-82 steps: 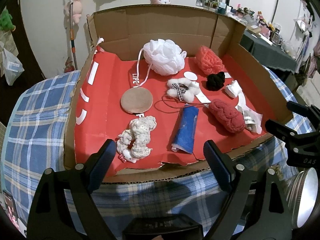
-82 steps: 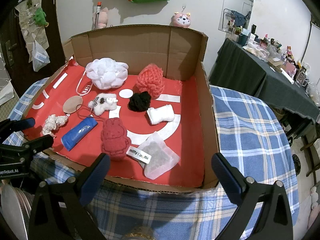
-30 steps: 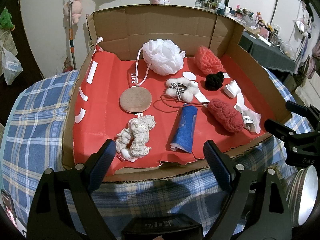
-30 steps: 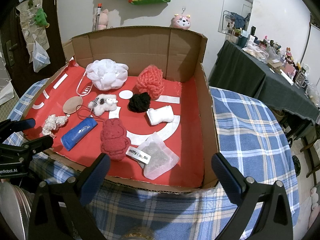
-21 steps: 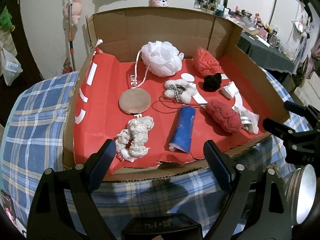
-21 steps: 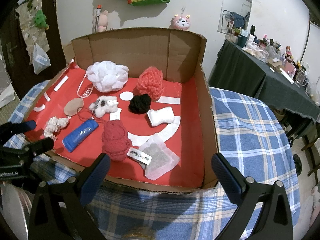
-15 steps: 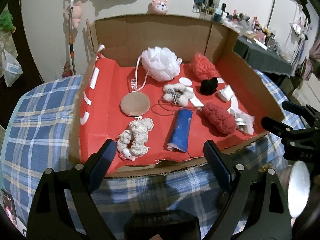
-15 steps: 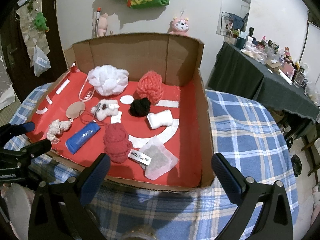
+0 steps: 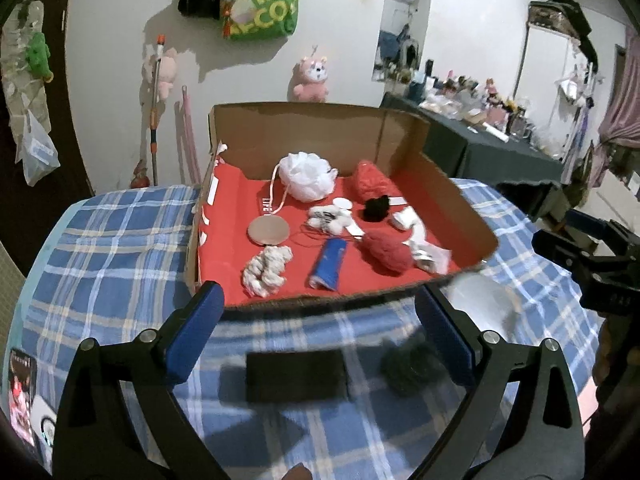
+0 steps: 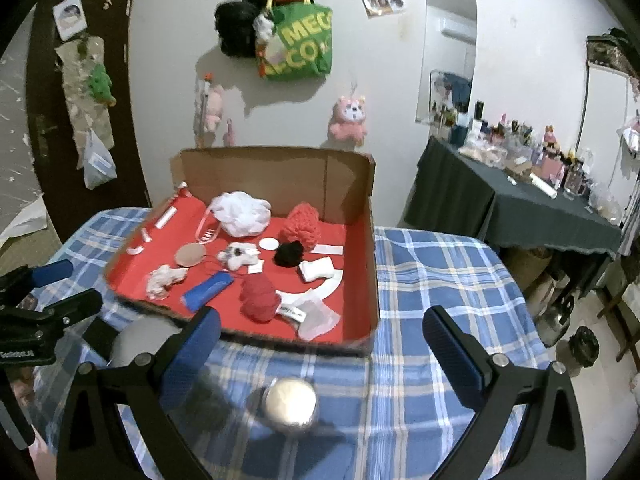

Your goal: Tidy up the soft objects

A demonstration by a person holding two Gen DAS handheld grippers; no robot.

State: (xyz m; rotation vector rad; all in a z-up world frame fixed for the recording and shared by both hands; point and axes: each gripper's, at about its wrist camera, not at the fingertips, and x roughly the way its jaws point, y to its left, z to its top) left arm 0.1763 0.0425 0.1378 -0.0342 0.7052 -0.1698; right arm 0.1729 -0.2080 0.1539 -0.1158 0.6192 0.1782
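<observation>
Left gripper (image 9: 320, 332) opening, right gripper (image 10: 320, 340) spread, both empty, over bare blue plaid cloth (image 9: 120, 240) near the low-walled red-lined cardboard box (image 9: 456, 208) holding soft objects, apparently untouched.

Blue checked cloth (image 10: 432, 272) spread over the desk. On the white wall, a green bag (image 10: 300, 46) hanging high, a pink plush toy (image 10: 349, 118) lower down. To the right, a dark side table (image 10: 532, 210) crowded with small bottles. On the cloth up close, a shiny round lid (image 10: 291, 402) and a flat black phone (image 9: 296, 376).
</observation>
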